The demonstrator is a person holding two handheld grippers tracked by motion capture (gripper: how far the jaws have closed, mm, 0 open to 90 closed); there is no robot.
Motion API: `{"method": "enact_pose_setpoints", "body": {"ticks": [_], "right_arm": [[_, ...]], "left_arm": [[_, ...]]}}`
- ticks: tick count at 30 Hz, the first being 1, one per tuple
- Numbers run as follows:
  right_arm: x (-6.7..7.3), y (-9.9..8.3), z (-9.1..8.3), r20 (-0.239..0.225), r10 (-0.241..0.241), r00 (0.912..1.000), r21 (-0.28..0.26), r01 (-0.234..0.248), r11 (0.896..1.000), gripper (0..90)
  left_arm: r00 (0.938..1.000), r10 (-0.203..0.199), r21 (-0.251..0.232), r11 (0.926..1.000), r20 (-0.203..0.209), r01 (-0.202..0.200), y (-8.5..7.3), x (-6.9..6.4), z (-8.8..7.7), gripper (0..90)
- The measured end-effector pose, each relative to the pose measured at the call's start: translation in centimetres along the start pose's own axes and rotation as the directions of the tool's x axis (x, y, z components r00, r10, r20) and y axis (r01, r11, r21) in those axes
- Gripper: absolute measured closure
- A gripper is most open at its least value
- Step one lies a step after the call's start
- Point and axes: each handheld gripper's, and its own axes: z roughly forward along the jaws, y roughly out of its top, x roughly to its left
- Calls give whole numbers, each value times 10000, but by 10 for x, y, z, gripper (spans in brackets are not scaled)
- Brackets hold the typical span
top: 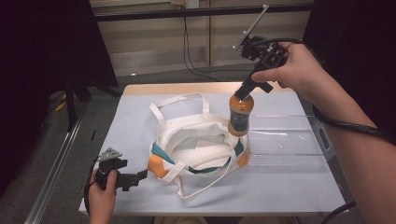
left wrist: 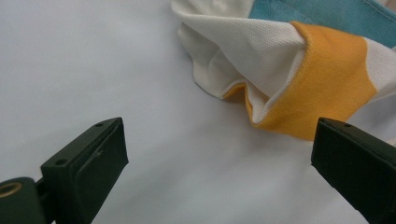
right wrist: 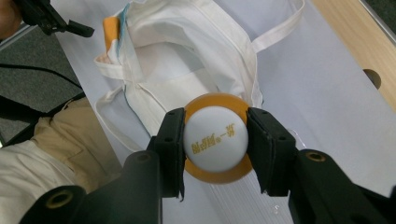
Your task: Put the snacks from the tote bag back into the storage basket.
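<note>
Black pads of your right claw [right wrist: 215, 144] are clamping the white cap [right wrist: 215, 137] of the bottle [top: 240, 115], so the bottle is hanging upright beneath your hand and you can steer it from above. You are holding it in the air at the far right edge of the bag [top: 196, 144], just over the near-left corner of the clear tray [top: 289, 147], which looks like a lift on the way to the bag's mouth. That mouth is lying open and slack on the tabletop [top: 280, 191], wide enough to take the bottle base first. Your left claw [left wrist: 219, 158] is resting low near the bag's orange corner [left wrist: 327, 88], jaws standing wide apart with nothing between them, likely waiting to pinch the cloth and steady the opening.
</note>
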Motion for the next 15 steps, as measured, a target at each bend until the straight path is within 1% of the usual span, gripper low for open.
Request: {"method": "enact_pose_setpoints", "body": {"ticks": [1, 3, 6, 7, 11, 12, 14, 15], "right_arm": [[0, -1, 0, 4, 9, 10000, 10, -9, 10000, 594], [-1, -1, 0, 32, 99, 9999, 93, -99, 9999, 594], [-2, -2, 0, 22, 36, 10000, 33, -37, 10000, 593], [-2, -3, 0, 1, 97, 10000, 119, -97, 9999, 593], [-3, -4, 0, 10, 138, 9999, 128, -138, 9998, 593], [-4, -5, 0, 24, 62, 10000, 92, -62, 9999, 593], [-4, -6, -1, 64, 123, 9999, 125, -124, 9998, 594], [-5, -6, -1, 65, 54, 10000, 102, -55, 9999, 594]], "left_arm": [[10000, 52, 35, 10000, -14, -51, 0, 0, 0, 35], [10000, -14, -4, 10000, -16, 14, 0, 0, 0, 35], [10000, 53, 55, 10000, 26, -54, 0, 0, -1, 35], [10000, -7, -5, 10000, -17, 7, 0, 0, 0, 35], [10000, 19, -13, 10000, 9, -19, 0, -1, 0, 35], [10000, 16, -14, 10000, 14, -16, 0, -1, 0, 35], [10000, 57, 35, 10000, 5, -57, 0, -1, 0, 35], [10000, 18, -13, 10000, 10, -18, 0, -1, 0, 35]]}}
